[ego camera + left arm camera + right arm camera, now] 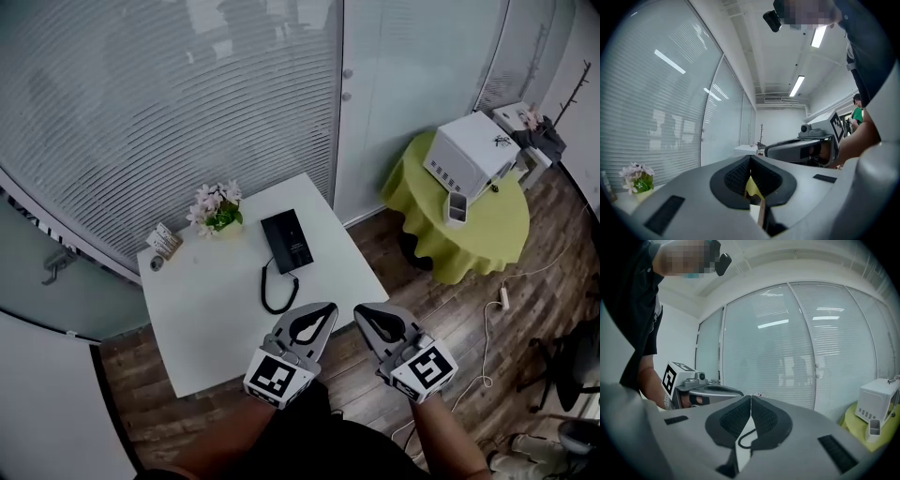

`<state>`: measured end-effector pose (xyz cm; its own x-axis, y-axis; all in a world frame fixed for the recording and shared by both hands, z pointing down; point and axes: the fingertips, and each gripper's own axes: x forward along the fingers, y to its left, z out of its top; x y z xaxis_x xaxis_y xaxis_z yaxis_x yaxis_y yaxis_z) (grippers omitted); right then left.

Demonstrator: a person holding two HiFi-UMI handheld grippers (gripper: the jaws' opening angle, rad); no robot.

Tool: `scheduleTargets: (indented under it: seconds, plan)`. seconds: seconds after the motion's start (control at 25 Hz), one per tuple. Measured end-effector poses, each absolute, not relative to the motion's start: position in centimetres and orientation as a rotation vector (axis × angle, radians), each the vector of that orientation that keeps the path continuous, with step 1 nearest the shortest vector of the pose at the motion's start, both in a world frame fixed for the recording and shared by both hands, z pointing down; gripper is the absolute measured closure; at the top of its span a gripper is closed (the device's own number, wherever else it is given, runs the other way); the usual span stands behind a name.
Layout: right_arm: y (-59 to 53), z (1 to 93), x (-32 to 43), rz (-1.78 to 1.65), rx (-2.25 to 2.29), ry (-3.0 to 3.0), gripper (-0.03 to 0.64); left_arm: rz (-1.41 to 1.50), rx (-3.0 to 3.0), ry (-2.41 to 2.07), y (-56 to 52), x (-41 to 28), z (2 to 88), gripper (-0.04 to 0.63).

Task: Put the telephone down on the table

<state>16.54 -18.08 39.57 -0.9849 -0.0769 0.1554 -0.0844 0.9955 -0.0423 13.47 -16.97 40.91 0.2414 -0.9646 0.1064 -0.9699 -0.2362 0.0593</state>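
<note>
Flat black telephone (287,241), cord looped, lies on smooth white square table (206,319). Left gripper (326,311) and right gripper (362,315), grey with ribbed black pads, both closed, empty, apart from it

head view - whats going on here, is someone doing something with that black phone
A person holds a two-jaw gripper in each hand, and neither is handling anything. The left gripper and right gripper hover side by side at the near edge of the white table, both with jaws shut and empty. The black telephone lies flat on the table beyond them, untouched, its cord looping toward the grippers.
</note>
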Motion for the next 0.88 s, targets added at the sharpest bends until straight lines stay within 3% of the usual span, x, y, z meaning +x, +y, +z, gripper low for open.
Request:
scheduleTargets:
  seconds: [0.88]
  plan:
    - [-25.2, 40.6, 2.1, 0.05, -0.143, -2.988, 0.594, 0.059, 2.125, -2.083, -22.0, -0.7, 42.8, 0.588]
